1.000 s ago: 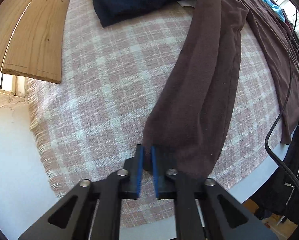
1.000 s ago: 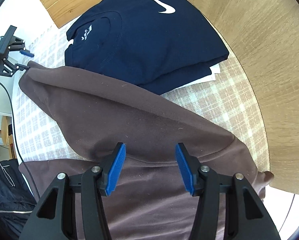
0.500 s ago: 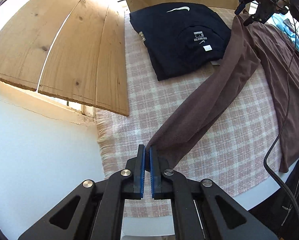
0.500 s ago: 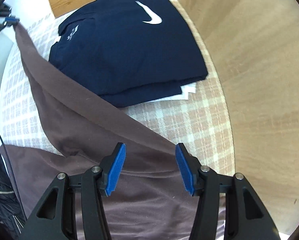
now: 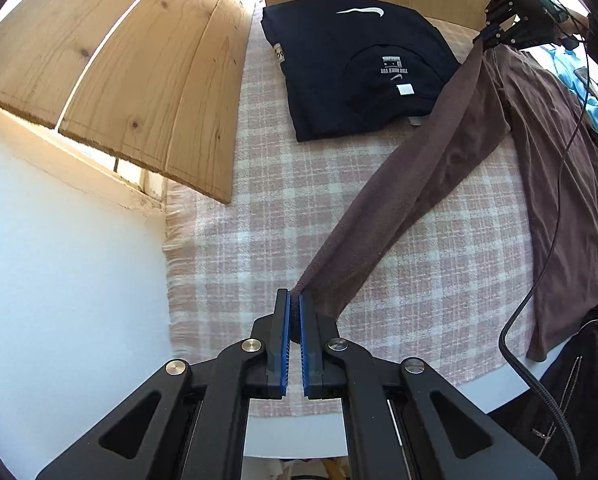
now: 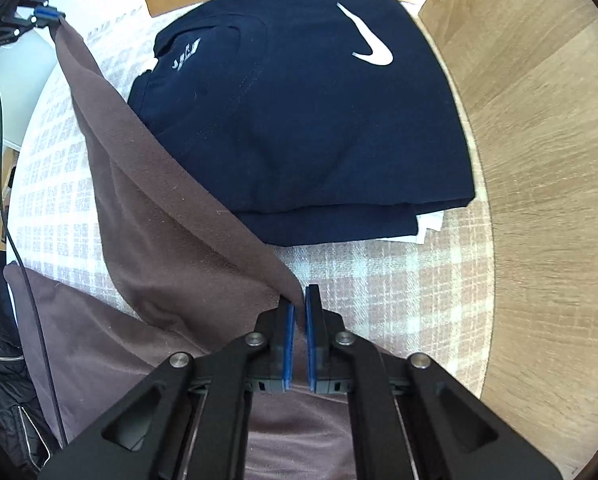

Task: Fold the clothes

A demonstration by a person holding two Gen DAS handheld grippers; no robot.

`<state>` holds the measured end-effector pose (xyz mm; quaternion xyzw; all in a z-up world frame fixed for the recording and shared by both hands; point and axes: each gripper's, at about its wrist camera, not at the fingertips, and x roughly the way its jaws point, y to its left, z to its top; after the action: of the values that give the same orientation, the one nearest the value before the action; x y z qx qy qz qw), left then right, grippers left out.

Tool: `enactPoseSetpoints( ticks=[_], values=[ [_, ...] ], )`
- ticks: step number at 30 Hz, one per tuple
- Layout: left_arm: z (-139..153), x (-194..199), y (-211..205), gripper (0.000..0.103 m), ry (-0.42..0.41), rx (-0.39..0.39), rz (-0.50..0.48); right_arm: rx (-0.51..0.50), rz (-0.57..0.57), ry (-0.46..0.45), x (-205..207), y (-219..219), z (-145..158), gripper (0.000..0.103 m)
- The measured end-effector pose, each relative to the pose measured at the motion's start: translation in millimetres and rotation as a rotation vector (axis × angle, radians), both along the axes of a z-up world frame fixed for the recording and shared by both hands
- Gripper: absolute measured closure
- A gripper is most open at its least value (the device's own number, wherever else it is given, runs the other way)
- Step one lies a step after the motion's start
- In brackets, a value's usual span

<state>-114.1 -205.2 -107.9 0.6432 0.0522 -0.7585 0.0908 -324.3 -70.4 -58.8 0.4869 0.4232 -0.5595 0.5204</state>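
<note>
We find both hand-held grippers clamped on the brown garment (image 5: 431, 184): the left hand-held gripper (image 5: 294, 308) pinching the sleeve end, the right hand-held gripper (image 6: 299, 308) pinching the shoulder edge. We judge the sleeve fold under way; next, carry it across the body. Soft matte knit sags over the checked cloth (image 5: 259, 240); beyond lies a folded navy shirt (image 6: 299, 100).

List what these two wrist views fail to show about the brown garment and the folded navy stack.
- Brown garment: its lower body runs off the right wrist view's bottom edge, partly behind the right gripper.
- Folded navy shirt: neck label print too small to read in the left wrist view.
- White item under the stack: only a corner shows; the shirt covers the rest.
- Left gripper: fabric hides the pinched edge.
</note>
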Motion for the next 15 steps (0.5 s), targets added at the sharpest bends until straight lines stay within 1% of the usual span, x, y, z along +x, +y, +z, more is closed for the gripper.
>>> enactPoseSetpoints(
  ticks=[2, 3, 5, 7, 8, 10, 13, 14, 15],
  values=[
    [-8, 9, 15, 0.099, 0.0, 0.035, -0.013, -0.08, -0.033, -0.002, -3, 13, 19, 0.098],
    [-12, 13, 20, 0.099, -0.022, 0.042, -0.009, -0.095, -0.046, 0.001, -4, 20, 20, 0.098],
    [-6, 15, 32, 0.1, -0.015, 0.023, -0.015, -0.048, -0.033, 0.069, 0, 28, 15, 0.098],
    [15, 16, 44, 0.1, 0.043, 0.018, -0.006, -0.054, -0.045, 0.078, 2, 33, 20, 0.098],
    [27, 19, 51, 0.1, 0.08, 0.022, 0.0, -0.067, -0.052, 0.089, 2, 35, 24, 0.098],
    [45, 27, 68, 0.1, 0.127, 0.034, 0.022, -0.097, -0.065, 0.105, 3, 42, 34, 0.098],
    [53, 39, 112, 0.1, 0.14, 0.023, -0.007, -0.09, -0.068, 0.133, 7, 57, 38, 0.098],
    [55, 43, 127, 0.1, 0.15, 0.033, -0.017, -0.089, -0.07, 0.142, 9, 63, 40, 0.098],
    [57, 48, 143, 0.1, 0.168, 0.05, -0.016, -0.092, -0.073, 0.143, 15, 68, 51, 0.098]
  ],
)
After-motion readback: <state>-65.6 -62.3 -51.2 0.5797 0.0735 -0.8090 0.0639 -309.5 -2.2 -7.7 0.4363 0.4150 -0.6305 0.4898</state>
